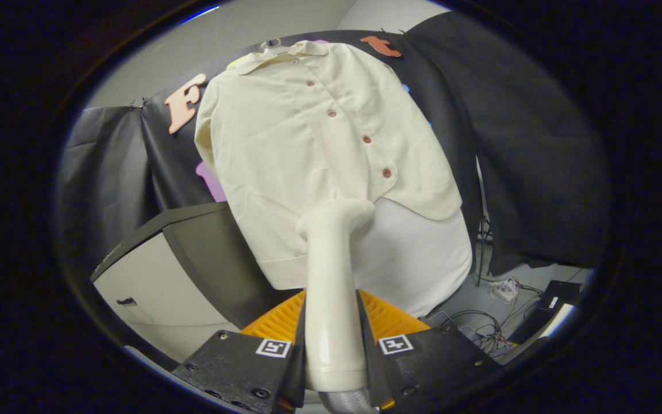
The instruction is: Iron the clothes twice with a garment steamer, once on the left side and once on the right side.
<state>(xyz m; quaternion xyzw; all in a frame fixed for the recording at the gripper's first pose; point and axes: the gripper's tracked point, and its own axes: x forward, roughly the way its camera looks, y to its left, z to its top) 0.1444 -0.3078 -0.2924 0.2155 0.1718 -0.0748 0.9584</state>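
— Two passes are asked for; how far along does it look?
— One cannot say how many are done. The tool (334, 351) is clenched on the steamer's handle (331, 310), both fingers pressing it, and the steamer head (339, 215) sits against the lower part of the shirt (308, 149), near the hem, just left of the button line.
— And the shirt?
— It hangs ahead, buttoned, over a white form (423, 259).
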